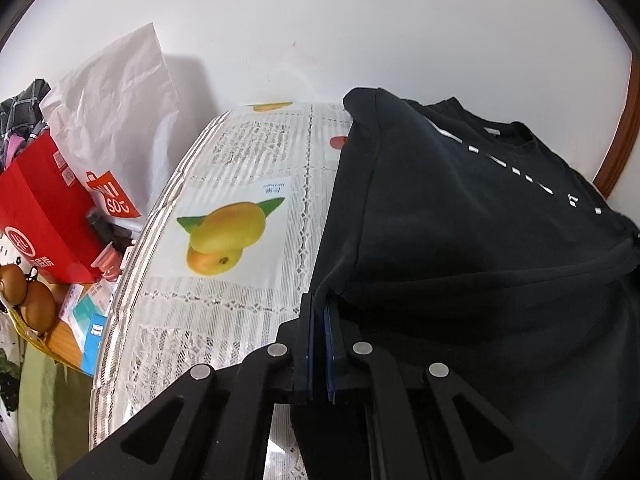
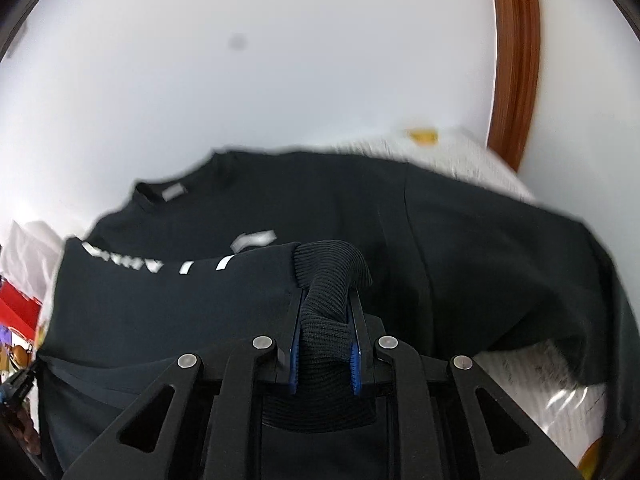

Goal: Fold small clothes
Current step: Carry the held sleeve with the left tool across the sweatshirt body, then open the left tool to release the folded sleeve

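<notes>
A black sweatshirt with white lettering lies partly folded on the fruit-print tablecloth; its collar is at the far side. My left gripper is shut on the sweatshirt's left folded edge, holding the fabric raised. In the right wrist view the sweatshirt fills the middle, and my right gripper is shut on its black ribbed cuff, which bulges up between the blue pads.
A red paper bag and a white bag stand left of the table, with small boxes and brown round objects below. A white wall is behind. A brown wooden frame runs at the right.
</notes>
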Tool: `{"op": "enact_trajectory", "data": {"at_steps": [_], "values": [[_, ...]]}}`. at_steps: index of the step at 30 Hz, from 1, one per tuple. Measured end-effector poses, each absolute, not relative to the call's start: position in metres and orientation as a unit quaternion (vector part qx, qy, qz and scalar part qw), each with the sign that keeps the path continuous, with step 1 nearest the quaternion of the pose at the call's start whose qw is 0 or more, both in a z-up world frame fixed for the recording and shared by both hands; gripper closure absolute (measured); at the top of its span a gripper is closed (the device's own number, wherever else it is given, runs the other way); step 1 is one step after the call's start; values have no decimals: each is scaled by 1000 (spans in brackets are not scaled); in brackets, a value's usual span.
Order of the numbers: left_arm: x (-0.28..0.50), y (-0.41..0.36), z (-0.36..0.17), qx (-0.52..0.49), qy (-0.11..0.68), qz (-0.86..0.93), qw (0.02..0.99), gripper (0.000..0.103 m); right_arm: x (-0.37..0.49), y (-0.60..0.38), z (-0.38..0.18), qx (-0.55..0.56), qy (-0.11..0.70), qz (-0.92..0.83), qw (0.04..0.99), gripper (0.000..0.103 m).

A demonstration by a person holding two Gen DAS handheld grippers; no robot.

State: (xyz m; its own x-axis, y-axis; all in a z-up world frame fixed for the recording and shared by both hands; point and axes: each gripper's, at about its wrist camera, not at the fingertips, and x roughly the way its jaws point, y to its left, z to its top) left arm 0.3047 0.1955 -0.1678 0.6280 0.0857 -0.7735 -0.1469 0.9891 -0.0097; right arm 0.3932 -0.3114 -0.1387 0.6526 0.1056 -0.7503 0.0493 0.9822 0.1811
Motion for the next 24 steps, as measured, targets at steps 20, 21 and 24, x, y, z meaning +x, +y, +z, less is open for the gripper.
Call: {"op": "enact_trajectory", "data": {"at_steps": [20,21,24], "values": [[282,196,-161,-22,423,59,904,83,404,-138,-91,-52,380,136,913,49],[281,196,-161,-22,421,59,905,83,410,-117,-93,-59,379,163,909,49],[281,197,-160,-23,419,46,907,82,434,-48,-108,-83,383,230,891,48]]}}
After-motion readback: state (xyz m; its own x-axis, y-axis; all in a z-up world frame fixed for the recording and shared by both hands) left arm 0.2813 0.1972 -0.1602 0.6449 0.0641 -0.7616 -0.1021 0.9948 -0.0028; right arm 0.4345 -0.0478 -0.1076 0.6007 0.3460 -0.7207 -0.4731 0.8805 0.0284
